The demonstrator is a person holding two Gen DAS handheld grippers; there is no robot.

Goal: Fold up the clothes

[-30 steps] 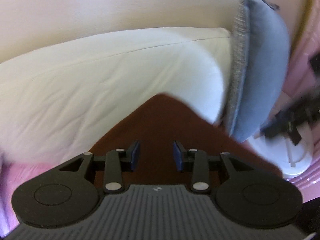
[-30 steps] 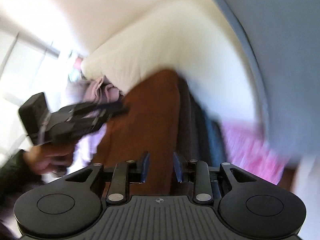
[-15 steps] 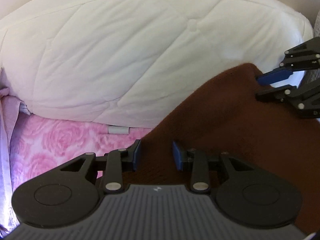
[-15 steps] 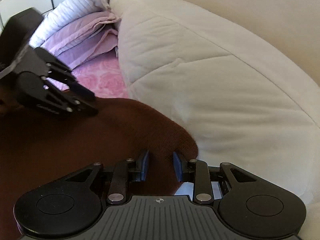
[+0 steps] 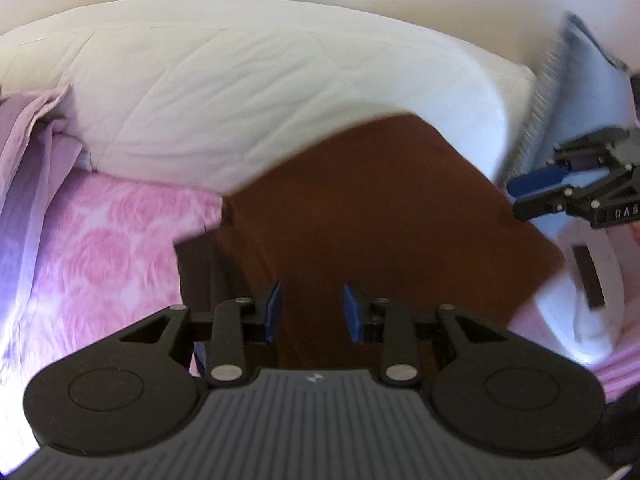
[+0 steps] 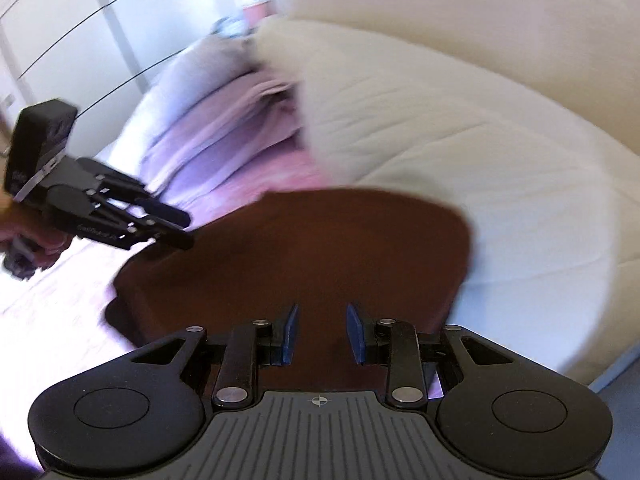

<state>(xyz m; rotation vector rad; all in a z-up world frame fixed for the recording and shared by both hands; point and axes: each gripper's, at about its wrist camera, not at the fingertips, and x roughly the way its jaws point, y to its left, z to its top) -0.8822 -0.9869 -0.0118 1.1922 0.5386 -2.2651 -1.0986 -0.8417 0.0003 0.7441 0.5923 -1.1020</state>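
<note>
A dark brown garment (image 5: 380, 208) lies on the pink floral bedspread (image 5: 104, 248), its far edge against the white pillow (image 5: 240, 92). It also shows in the right wrist view (image 6: 320, 248). My left gripper (image 5: 310, 312) is open just above the garment's near part, with nothing between the pads. My right gripper (image 6: 322, 332) is open over the garment's near edge, also empty. The right gripper shows at the right of the left wrist view (image 5: 560, 188), beside the garment's right edge. The left gripper shows in the right wrist view (image 6: 120, 216) at the garment's left corner.
A large white quilted pillow (image 6: 460, 152) lies behind the garment. A blue-grey cushion (image 5: 572, 92) stands at the right. Folded lilac and pink linens (image 6: 224, 120) are stacked at the left. A white object (image 5: 576, 280) lies at the right of the garment.
Both grippers have pulled back and apart from the garment's far edge. The brown garment now lies flatter on the bed, and both views are blurred by motion.
</note>
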